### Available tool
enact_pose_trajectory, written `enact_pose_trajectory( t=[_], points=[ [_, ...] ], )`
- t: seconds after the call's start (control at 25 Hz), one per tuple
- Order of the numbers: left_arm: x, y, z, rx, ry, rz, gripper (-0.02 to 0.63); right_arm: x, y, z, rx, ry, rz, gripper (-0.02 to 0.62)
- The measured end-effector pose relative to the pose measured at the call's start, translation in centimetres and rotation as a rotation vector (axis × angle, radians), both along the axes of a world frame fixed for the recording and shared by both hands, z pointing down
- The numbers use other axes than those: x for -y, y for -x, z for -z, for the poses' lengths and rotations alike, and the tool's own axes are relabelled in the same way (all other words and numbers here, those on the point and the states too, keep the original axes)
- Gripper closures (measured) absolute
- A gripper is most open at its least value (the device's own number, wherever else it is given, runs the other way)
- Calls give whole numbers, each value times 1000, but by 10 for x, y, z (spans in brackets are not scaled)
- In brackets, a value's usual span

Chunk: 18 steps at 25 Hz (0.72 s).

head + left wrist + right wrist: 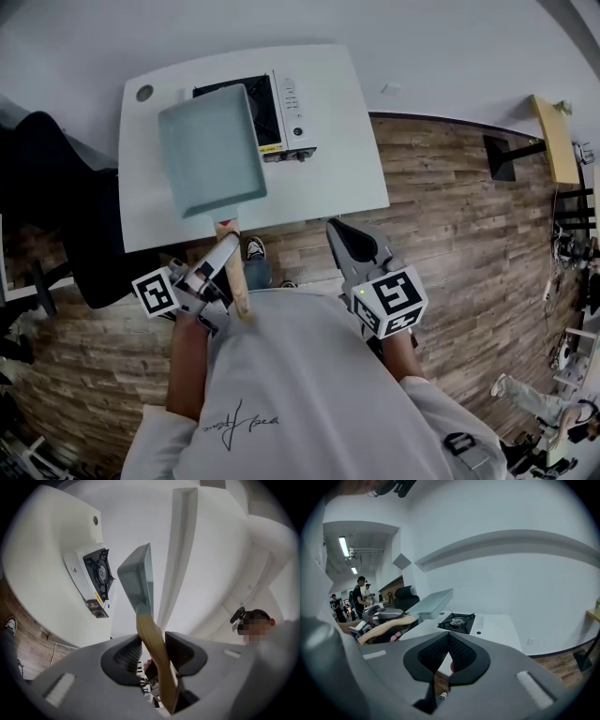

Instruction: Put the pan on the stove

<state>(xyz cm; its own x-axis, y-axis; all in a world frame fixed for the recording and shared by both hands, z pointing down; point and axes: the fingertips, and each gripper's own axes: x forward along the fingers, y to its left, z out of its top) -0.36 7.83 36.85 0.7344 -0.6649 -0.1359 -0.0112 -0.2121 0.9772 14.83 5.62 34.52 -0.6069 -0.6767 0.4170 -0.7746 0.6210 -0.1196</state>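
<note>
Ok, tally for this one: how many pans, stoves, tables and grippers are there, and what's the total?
Pans: 1, the pan
Stoves: 1, the stove
Tables: 1, the table
Grippers: 2, the left gripper shut on the pan's handle, the right gripper shut and empty
Total: 5

The pan wears a pale, matt, smooth coating — its handle is light, smooth wood. The stove casing is glossy white, the burner dark metal. The tabletop is smooth matt white — the floor, grainy wood planks.
</note>
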Motion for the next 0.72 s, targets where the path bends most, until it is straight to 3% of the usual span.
enact_pose_trajectory(
  t=[0.36, 0.72],
  points=[
    [56, 25, -10, 93, -9, -81, 400, 23, 71, -9, -79, -4, 86, 598],
    [79, 28, -22, 99, 5, -157, 400, 49, 87, -20, -112, 9, -28, 598]
  ],
)
